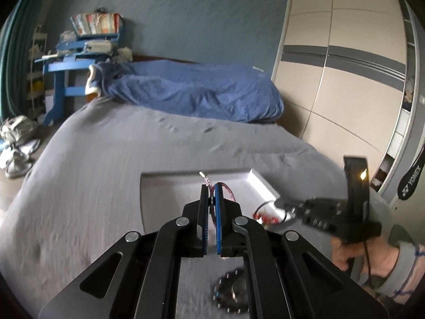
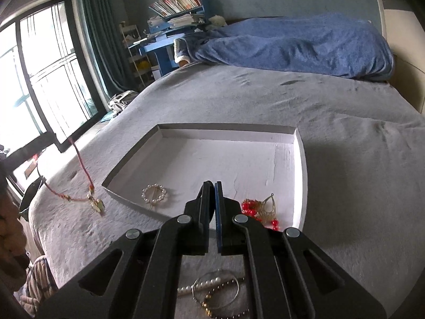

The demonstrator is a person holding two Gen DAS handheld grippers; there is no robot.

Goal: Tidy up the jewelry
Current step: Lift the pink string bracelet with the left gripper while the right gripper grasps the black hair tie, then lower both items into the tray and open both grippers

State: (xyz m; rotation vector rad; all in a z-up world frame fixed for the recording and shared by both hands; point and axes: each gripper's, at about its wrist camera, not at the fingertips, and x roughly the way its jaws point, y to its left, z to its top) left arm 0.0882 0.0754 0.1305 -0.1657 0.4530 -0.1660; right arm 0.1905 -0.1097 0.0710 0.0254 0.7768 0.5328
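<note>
Jewelry lies partly sorted: a red cord necklace (image 2: 79, 170) hangs from the left gripper (image 1: 211, 186), whose fingers (image 1: 204, 207) are pinched closed on the braided cord, with a short end and its metal tip poking up past them. In the right wrist view the cord drops in a loop to a pale pendant (image 2: 97, 205) that rests on or just above the grey bedspread (image 2: 265, 101), just outside the left wall of the tray (image 2: 298, 186). Holding it high by the cord likely keeps the loop from tangling and lets the pendant be carried over the low wall.

The tray is a shallow white cardboard lid with thin upright walls, lying flat on the bed. Inside, near the front, a ring of small pearls (image 2: 153, 194) lies flat; further right sits a gold fan-shaped earring (image 2: 267, 207) with red beads (image 2: 249, 208), close to the right wall. They lie apart from each other, which suits keeping pieces separate.

The right gripper (image 2: 214, 186) hovers over the front edge of the tray, its fingers closed with nothing visible between them, so I judge it empty and waiting.

Nearer than the tray, on the bedspread beneath that gripper, unsorted pieces remain: a pearl strand (image 2: 198, 285), a thin metal hoop (image 2: 216, 288) and a chain of dark round beads (image 2: 225, 300), overlapping one another. The bedspread is soft and napped, so small pieces could sink in. A rumpled blue blanket (image 2: 292, 45) lies at the far end.
</note>
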